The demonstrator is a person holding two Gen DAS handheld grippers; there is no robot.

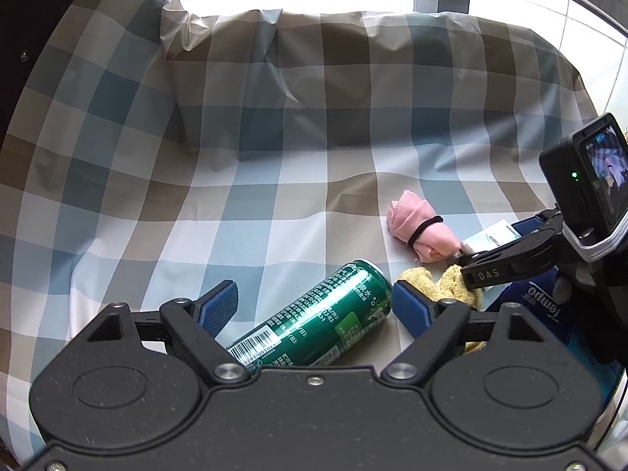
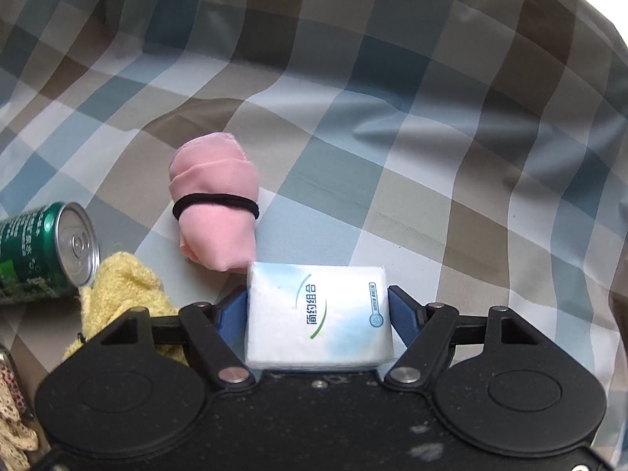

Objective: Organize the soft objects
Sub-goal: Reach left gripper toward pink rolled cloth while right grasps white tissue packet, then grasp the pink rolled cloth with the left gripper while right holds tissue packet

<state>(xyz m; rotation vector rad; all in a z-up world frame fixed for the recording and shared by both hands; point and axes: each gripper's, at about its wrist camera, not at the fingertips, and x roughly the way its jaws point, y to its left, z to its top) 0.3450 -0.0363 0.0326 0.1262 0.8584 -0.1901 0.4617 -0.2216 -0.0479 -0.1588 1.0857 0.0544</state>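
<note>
Both grippers hang over a bed or couch draped in a blue, brown and white checked cloth (image 1: 243, 180). On the right gripper (image 2: 318, 306) the blue pads sit flat against the two short sides of a white tissue pack (image 2: 318, 314) printed with a green arc and pale blue clouds, so the pack is clamped between them, its far edge pointing forward along the fingers. Just ahead of the pack, touching or nearly touching its far left corner, lies a rolled pink cloth (image 2: 214, 212) bound round its middle by a black hair tie (image 2: 216, 200). To the left of that gripper a yellow fluffy cloth (image 2: 121, 286) lies crumpled, partly hidden under the gripper body, and a green drink can (image 2: 47, 251) lies on its side against the cloth with its silver top facing the camera. At the lower left edge a bit of patterned lace fabric (image 2: 11, 424) shows, too cropped to name. The left gripper (image 1: 314, 306) stands wide open with nothing pressed by its pads; the green can lies on the checked cloth between and below its fingers, apart from both pads. From this side the right gripper's black finger reaches in from the right over the yellow cloth, beside the pink roll, and a blue Tempo tissue packet (image 1: 541, 302) lies beneath it.
</note>
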